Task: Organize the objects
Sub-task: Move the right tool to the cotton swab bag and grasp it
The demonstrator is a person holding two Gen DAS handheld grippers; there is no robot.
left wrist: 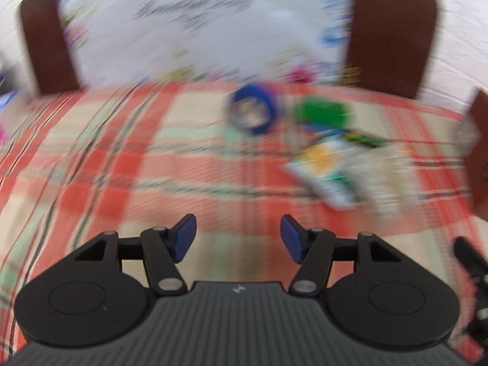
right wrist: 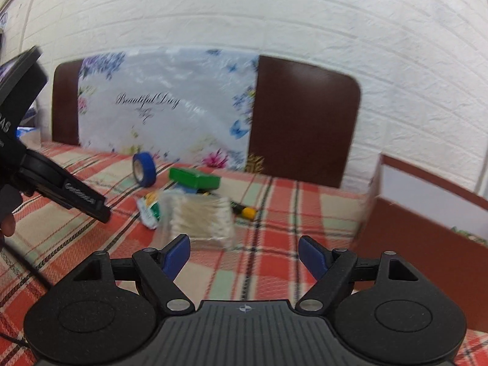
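A blue tape roll [right wrist: 144, 169], a green box [right wrist: 195, 179], a clear pack of cotton swabs [right wrist: 199, 218], a small white-green packet [right wrist: 150, 209] and a yellow-black battery [right wrist: 244, 210] lie together on the plaid tablecloth [right wrist: 274, 213]. In the blurred left wrist view the tape roll [left wrist: 253, 108], green box [left wrist: 324, 111] and packet [left wrist: 326, 167] lie ahead to the right. My left gripper [left wrist: 238, 239] is open and empty above the cloth. My right gripper [right wrist: 244, 257] is open and empty, just short of the swab pack. The left tool's body [right wrist: 55, 183] shows at the right wrist view's left.
A floral panel [right wrist: 164, 103] reading "Beautiful Day" leans on brown chair backs [right wrist: 302, 122] by a white brick wall. A brown cardboard box [right wrist: 427, 228] stands at the right, beside my right gripper.
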